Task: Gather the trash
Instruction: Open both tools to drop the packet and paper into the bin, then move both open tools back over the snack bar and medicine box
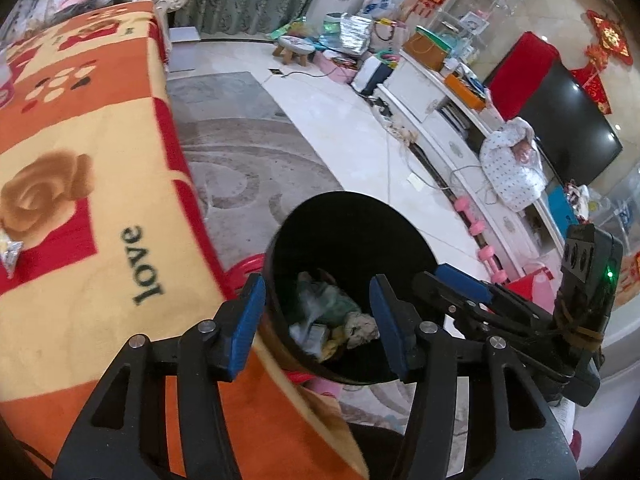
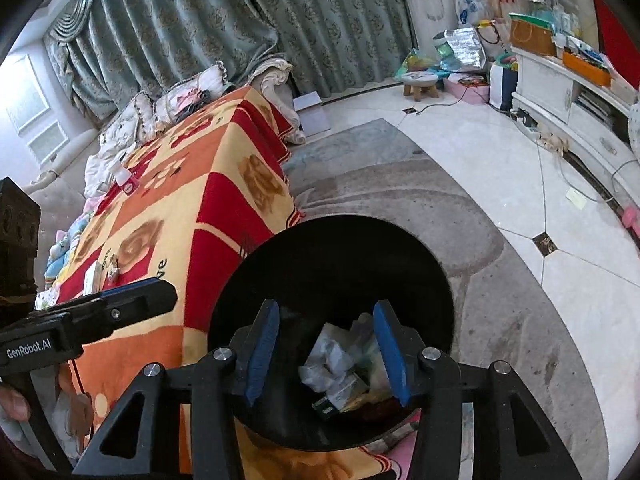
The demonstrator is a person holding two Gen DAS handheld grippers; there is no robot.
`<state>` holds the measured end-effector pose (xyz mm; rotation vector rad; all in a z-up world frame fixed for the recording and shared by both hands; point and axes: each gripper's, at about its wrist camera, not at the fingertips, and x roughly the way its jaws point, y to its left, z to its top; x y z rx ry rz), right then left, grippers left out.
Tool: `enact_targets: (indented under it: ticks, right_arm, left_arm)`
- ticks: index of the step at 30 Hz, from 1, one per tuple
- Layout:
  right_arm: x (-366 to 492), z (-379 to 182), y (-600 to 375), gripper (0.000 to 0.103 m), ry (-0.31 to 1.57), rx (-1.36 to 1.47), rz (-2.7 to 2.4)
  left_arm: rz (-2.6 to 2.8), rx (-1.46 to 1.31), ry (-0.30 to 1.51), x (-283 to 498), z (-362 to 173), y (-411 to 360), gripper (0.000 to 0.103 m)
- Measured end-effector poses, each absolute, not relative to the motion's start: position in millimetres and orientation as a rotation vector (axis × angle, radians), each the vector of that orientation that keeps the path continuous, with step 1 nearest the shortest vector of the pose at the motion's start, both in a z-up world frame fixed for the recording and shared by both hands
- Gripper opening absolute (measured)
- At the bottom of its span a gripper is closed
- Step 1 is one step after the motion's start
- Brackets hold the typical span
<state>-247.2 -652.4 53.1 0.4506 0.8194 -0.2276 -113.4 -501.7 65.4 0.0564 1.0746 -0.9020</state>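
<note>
Fingers: left gripper (image 1: 318, 322) spread, empty; right gripper (image 2: 326, 354) spread, empty. Both above black bin (image 2: 340, 248), beside blanket-covered table (image 1: 80, 152). Crumpled trash (image 2: 340, 364) inside bin.

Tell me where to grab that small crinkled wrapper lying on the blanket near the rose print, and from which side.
Judging by the left wrist view, pinch the foil wrapper across its crumpled middle, coming straight down from above. It lies flat on the blanket, so there is no edge to slide under. The left gripper is open and empty.
</note>
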Motion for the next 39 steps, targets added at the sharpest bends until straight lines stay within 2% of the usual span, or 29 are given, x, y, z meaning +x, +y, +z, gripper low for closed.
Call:
enact_targets:
  ticks: [14,39]
  right_arm:
    - [-232.5,51.9,-616.0,0.051,0.852,0.427,-0.179]
    - [-165.9,51.6,-482.2,0.061,0.932,0.280,0.054]
  left_arm:
    - [-0.748,0.065,1.051,-97.4,63.4,-444.2,0.053]
    - [-0.473,0.022,1.021,-68.3,61.3,-301.8,0.053]
